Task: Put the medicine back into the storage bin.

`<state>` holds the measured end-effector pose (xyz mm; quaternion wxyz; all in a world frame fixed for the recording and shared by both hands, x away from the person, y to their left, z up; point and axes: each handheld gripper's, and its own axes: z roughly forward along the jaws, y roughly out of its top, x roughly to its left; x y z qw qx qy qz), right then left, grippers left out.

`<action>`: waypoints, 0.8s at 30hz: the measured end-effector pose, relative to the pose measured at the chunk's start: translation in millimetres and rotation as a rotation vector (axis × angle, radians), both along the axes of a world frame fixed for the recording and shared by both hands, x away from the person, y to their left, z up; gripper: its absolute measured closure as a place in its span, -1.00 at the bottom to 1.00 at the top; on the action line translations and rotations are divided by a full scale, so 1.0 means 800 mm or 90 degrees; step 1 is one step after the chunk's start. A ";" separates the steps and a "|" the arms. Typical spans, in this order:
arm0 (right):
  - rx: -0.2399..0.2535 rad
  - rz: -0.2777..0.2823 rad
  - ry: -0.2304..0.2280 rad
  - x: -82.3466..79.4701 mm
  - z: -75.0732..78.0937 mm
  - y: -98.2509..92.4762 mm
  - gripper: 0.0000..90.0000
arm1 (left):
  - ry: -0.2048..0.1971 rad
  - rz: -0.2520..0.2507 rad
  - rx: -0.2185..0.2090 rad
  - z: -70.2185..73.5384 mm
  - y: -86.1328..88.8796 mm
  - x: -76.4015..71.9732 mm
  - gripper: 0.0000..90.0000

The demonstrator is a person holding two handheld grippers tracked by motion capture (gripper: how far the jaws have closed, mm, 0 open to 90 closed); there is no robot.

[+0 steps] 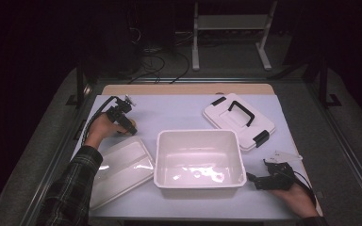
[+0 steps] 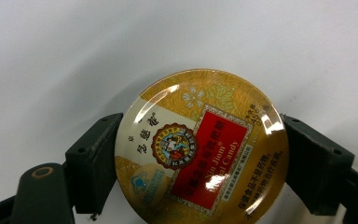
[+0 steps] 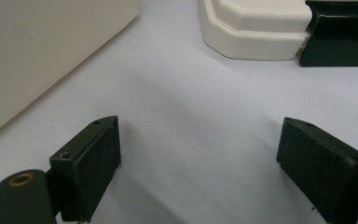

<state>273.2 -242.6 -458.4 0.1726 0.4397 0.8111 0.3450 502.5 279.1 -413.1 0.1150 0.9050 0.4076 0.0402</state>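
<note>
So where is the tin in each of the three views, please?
High view: tin at upper left, just beyond the far corner of the clear tray.
Left gripper view: tin at centre, clamped between both jaws.
Right gripper view: this camera faces the bin and lid instead.
Shared landmark: the pale sheet under everything.

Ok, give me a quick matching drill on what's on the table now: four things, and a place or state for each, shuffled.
Things:
1. tin
2. bin
3. lid
4. tray

Places or states:
A. left of the bin
B. centre of the table, open
C. between the left gripper's jaws
D. far right, black handle up

Pairs: 1-C, 2-B, 3-D, 4-A
</note>
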 end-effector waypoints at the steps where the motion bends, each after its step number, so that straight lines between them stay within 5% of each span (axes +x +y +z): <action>1: 0.000 0.000 0.000 0.000 0.000 0.000 -0.72 | 0.000 0.000 0.000 0.000 0.000 0.000 -0.56; 12: -0.001 0.000 0.000 0.000 0.000 0.000 -0.71 | -0.015 -0.012 -0.021 0.045 0.000 -0.014 -0.56; 24: 0.000 0.000 0.000 0.000 0.000 0.000 -0.72 | -0.041 -0.093 -0.057 0.103 -0.018 -0.049 -0.56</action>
